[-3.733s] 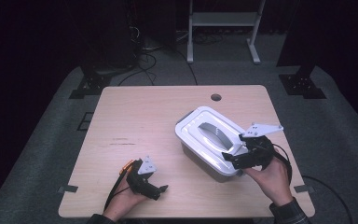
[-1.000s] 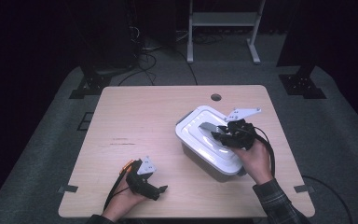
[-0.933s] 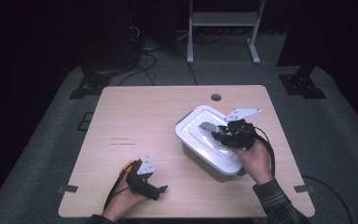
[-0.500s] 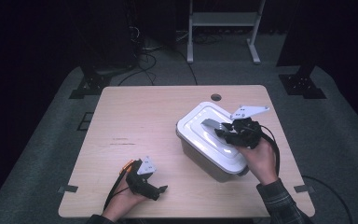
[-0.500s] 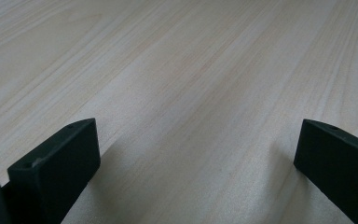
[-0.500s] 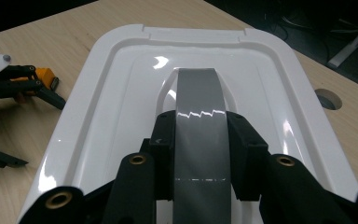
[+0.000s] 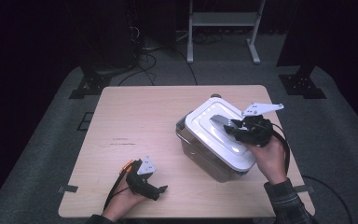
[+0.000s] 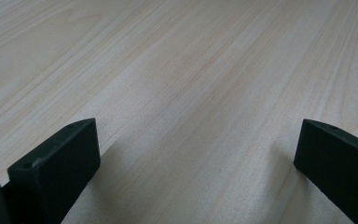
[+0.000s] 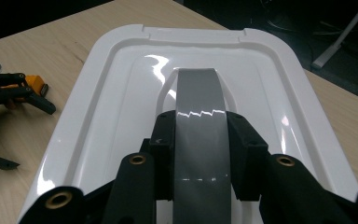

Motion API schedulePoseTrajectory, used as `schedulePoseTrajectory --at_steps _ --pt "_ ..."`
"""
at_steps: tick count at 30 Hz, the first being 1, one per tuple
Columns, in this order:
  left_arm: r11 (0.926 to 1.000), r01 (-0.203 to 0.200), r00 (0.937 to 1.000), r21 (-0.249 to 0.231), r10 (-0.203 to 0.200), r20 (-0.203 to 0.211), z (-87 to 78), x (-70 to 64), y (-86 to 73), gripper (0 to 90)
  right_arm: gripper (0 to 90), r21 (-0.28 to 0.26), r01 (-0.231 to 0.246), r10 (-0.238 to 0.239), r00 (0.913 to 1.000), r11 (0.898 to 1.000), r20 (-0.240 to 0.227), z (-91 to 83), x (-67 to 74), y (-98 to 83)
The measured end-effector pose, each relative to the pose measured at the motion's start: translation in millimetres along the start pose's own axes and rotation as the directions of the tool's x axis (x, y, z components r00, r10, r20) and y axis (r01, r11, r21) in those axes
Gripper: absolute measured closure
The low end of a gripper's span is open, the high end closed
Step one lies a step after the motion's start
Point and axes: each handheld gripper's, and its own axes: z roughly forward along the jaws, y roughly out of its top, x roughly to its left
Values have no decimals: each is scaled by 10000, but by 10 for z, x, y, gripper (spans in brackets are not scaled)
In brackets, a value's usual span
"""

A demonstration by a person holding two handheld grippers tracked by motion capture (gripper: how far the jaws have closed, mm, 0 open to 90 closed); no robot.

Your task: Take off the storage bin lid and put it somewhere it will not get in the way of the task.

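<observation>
A clear plastic tub (image 7: 200, 156) with a white lid (image 7: 205, 122) stands on the right half of the wooden table (image 7: 140, 116). My right gripper (image 7: 233, 127) is over the lid, shut on its grey handle (image 7: 218, 120). In the right gripper view the jaws clamp the handle (image 9: 199, 93) from both sides, with the lid (image 9: 107, 121) spread out beneath. My left gripper (image 7: 162, 190) lies on the table near the front edge, open with nothing in it. In the left gripper view its jaws (image 8: 196, 154) stand wide apart over bare wood (image 8: 191, 70).
A small round hole (image 7: 216, 96) marks the table's far edge behind the tub. A white stand (image 7: 221, 28) and cables lie on the dark floor beyond. The left gripper (image 9: 32, 136) also appears at the left of the right gripper view.
My right gripper went from the tub's right edge onto the lid handle, then rose slightly and shifted away from me, still clamped on the handle. The left gripper stayed put.
</observation>
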Motion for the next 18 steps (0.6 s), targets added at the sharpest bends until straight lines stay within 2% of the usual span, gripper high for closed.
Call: schedulePoseTrajectory --at_steps 18 --pt "10000 23 10000 0 -23 35 -1 -1 -2 0 660 -57 -446 448 9982 9990 398 -171 -200 -110"
